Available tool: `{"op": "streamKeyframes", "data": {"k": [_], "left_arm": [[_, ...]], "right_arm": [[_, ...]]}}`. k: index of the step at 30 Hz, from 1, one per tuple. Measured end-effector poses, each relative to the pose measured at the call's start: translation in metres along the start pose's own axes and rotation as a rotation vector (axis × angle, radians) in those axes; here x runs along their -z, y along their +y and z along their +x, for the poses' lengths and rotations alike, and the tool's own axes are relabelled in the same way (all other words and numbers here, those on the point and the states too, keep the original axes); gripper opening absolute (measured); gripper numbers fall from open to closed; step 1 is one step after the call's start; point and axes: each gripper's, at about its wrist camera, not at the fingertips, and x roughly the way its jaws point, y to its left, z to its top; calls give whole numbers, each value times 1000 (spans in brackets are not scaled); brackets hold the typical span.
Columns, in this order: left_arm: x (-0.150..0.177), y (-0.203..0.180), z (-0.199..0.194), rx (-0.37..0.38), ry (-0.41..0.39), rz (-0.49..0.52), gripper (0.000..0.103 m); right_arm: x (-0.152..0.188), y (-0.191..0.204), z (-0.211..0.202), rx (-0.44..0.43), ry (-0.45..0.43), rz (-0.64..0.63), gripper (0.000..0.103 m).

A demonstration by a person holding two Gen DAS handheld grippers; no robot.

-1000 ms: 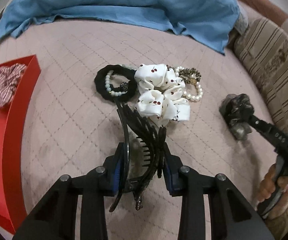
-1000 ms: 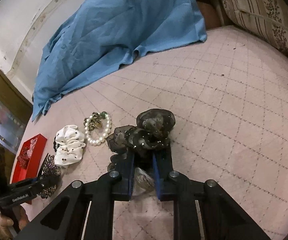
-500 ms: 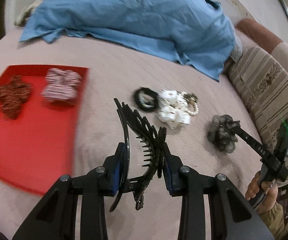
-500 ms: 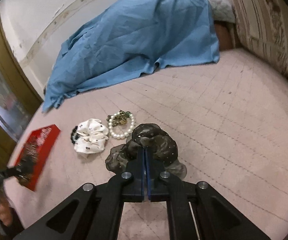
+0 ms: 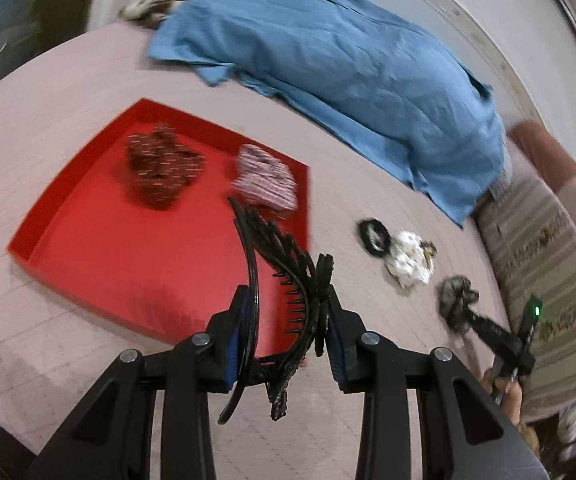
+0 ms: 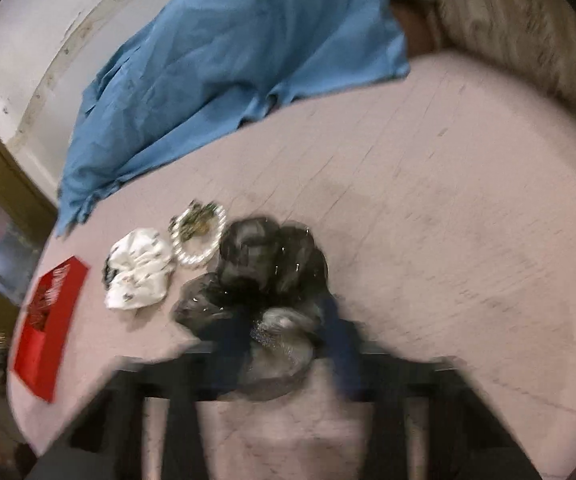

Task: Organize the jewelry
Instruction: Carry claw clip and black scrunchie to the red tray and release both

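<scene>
1. Hovering over the near right part of the red tray [image 5: 88, 248], the left tool [image 5: 288, 320] carried a black hair claw clip [image 5: 280, 280]; judged to be positioned for a drop into the tray with the other sorted pieces.
2. Tray already held a dark red scrunchie [image 5: 160, 168] and a pink striped scrunchie [image 5: 266, 180], side by side at its far end, so it looked like the collecting spot.
3. Left tool: jaws part-way apart, pads pressed on the clip's two sides; clip stood upright between them, teeth facing inward.
4. Still loose on the bed [image 5: 368, 420]: black hair tie [image 5: 374, 236], white scrunchie [image 6: 138, 274], pearl bracelet [image 6: 198, 240], grouped close together, well apart from the tray.
5. Right tool [image 6: 288, 328] sat at a dark sheer scrunchie [image 6: 272, 268] just beside the pearls, probably the next piece to go.
6. Right tool: jaws opening, narrow gap, scrunchie fabric between them; frame blurred, couldn't tell whether the pads pressed on it.
7. Blue cloth [image 5: 348, 72] lay at the far side of the bed, not involved.
</scene>
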Motion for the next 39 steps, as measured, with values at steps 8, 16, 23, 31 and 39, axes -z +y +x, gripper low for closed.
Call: {"op": "streamKeyframes", "data": {"k": [8,16,23,31,39], "left_arm": [[-17,51,-3,13,-38,-140,33],[-39,91,15,-8,-39,-201,33],[-51,116,23,-74,-50,-194,33],[-54,123,25,-91,-54,-125,34],[-54,125,16,38,-67,-135,45]], "right_arm": [[4,24,-33,-79,-25,-15,11],[5,124,-64,-190,-42,-157,11],[20,248,-23,-374,103,-264,11],[78,360,68,-395,307,-411,11],[97,382,101,-299,354,-524,26]]}}
